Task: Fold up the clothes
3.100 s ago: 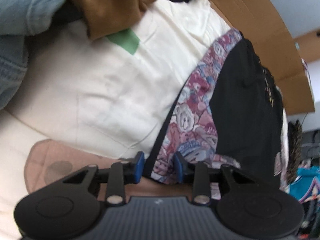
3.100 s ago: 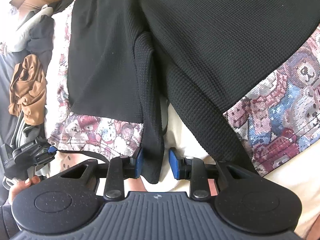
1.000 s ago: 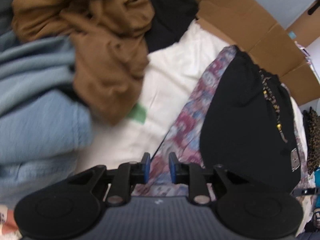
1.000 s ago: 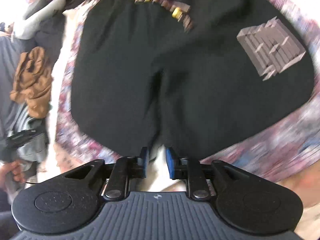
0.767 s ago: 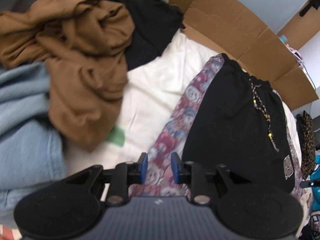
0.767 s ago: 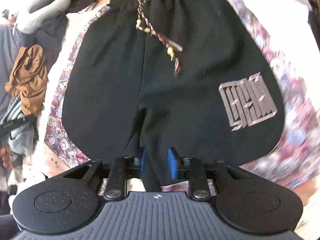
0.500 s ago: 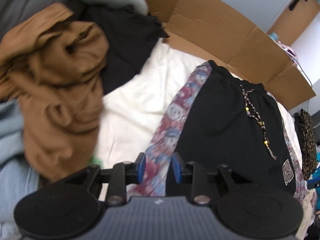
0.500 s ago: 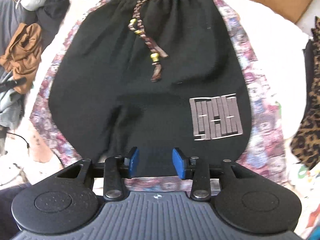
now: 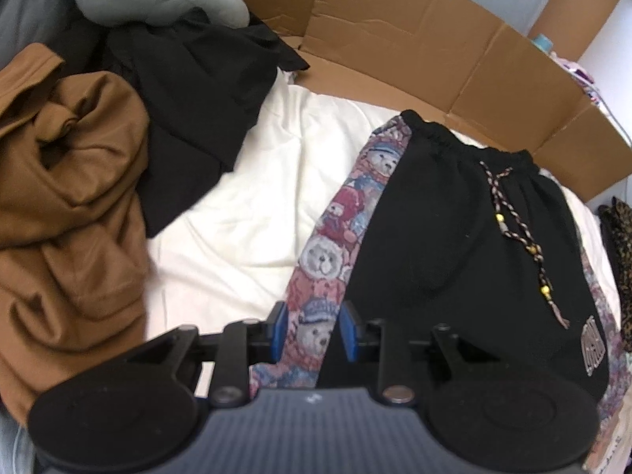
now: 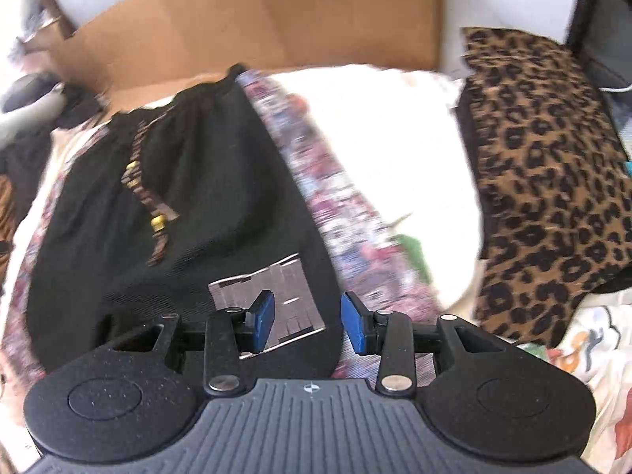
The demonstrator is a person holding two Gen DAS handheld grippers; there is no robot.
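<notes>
The black shorts [image 9: 454,245] lie flat on the white sheet [image 9: 252,205]. The left gripper [image 9: 314,330] and right gripper [image 10: 308,322], jaws just widened, seem to hold nothing. Gripping one layer near the hem would bunch the fold.

Around the black shorts [image 9: 446,245], open white sheet [image 9: 252,213] is lying free on their left, a clear lane reaching up toward the cardboard wall [image 9: 395,51]. That lane is being hemmed in by the brown garment [image 9: 67,197] and the black heap [image 9: 189,91], both crowding in from the far left of the shorts. On the shorts' right, another strip of white sheet [image 10: 395,150] is showing bare, with the leopard-print fabric [image 10: 545,166] closing it off beyond. Behind the shorts' waistband the cardboard is blocking any passage further back.
</notes>
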